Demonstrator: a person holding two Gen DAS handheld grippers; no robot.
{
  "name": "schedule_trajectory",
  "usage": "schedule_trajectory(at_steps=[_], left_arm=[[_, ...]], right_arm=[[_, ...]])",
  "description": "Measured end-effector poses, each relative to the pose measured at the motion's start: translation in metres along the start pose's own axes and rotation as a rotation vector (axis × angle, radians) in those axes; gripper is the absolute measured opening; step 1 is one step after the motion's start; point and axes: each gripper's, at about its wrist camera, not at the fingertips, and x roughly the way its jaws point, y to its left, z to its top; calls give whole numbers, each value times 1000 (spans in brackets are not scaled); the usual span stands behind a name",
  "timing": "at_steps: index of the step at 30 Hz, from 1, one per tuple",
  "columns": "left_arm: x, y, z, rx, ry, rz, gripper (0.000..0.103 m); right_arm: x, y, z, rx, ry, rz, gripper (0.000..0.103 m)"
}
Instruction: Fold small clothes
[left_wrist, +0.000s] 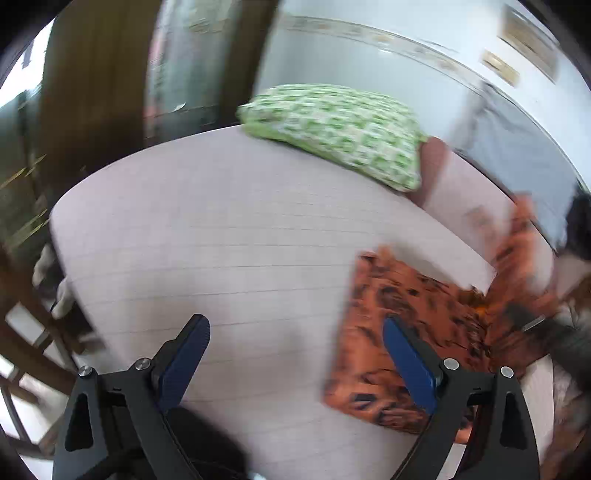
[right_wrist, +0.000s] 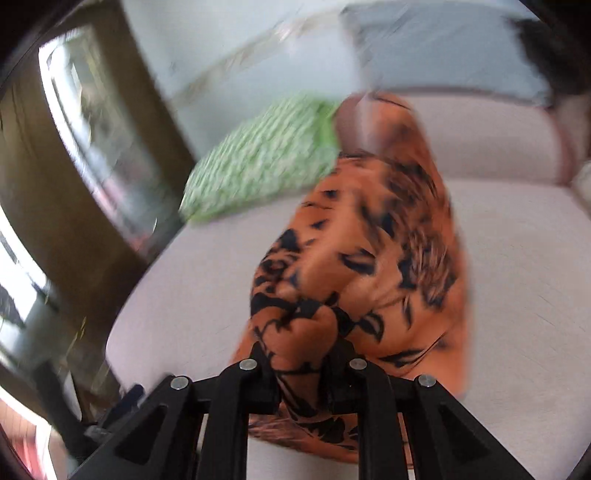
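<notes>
An orange garment (left_wrist: 413, 332) with a black floral print lies on the pale bed sheet (left_wrist: 221, 240), partly flat, with its right part lifted and blurred. My left gripper (left_wrist: 295, 354) stands open above the sheet at the garment's left edge, with nothing between its blue pads (left_wrist: 408, 365). In the right wrist view my right gripper (right_wrist: 308, 347) is shut on a bunched fold of the orange garment (right_wrist: 373, 251), which hangs up off the pale sheet (right_wrist: 517, 277) in front of it. The right gripper's pads are hidden by cloth.
A green and white patterned pillow (left_wrist: 336, 129) lies at the far side of the bed, next to a reddish-brown one (left_wrist: 434, 166). A dark wooden post (left_wrist: 96, 85) and a window stand to the left. A pale wall (left_wrist: 369, 66) lies behind. The bed's left edge (left_wrist: 59, 236) drops off.
</notes>
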Motion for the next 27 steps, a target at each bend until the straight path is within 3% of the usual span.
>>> schedule_trajectory(at_steps=[3,6,11,13,15,18,20,22,24,25,27], left_arm=[[17,19,-5,-23,60,15,95],[15,28,-8,-19,65,-12,95],[12,19,-13,-20,64,-37,95],[9,19,-14,-3,56,-44,95],[7,24,-12,-17,50,-37,95],[5,32,-10,-41,46,-19,95],[8,33,-10,-55,58,-17,95],[6,32,-11,-51,62,-20,95],[2,27,-11,-21,65,-45,95],[1,24,-11,-14,64,-58,95],[0,14,-10,-6,82,-109,95]], right_arm=[[92,16,-32,-3,254,13,24],[80,23,-32,0,193,41,26],[74,10,-17,45,207,85,24],[63,9,-15,62,165,116,23],[43,23,-8,28,101,144,23],[26,41,-12,-39,72,148,23],[58,42,-33,-62,149,136,27],[88,26,-58,-31,258,182,44],[69,10,-58,27,174,247,47],[62,5,-55,60,165,267,62],[32,-13,-48,127,92,305,78]])
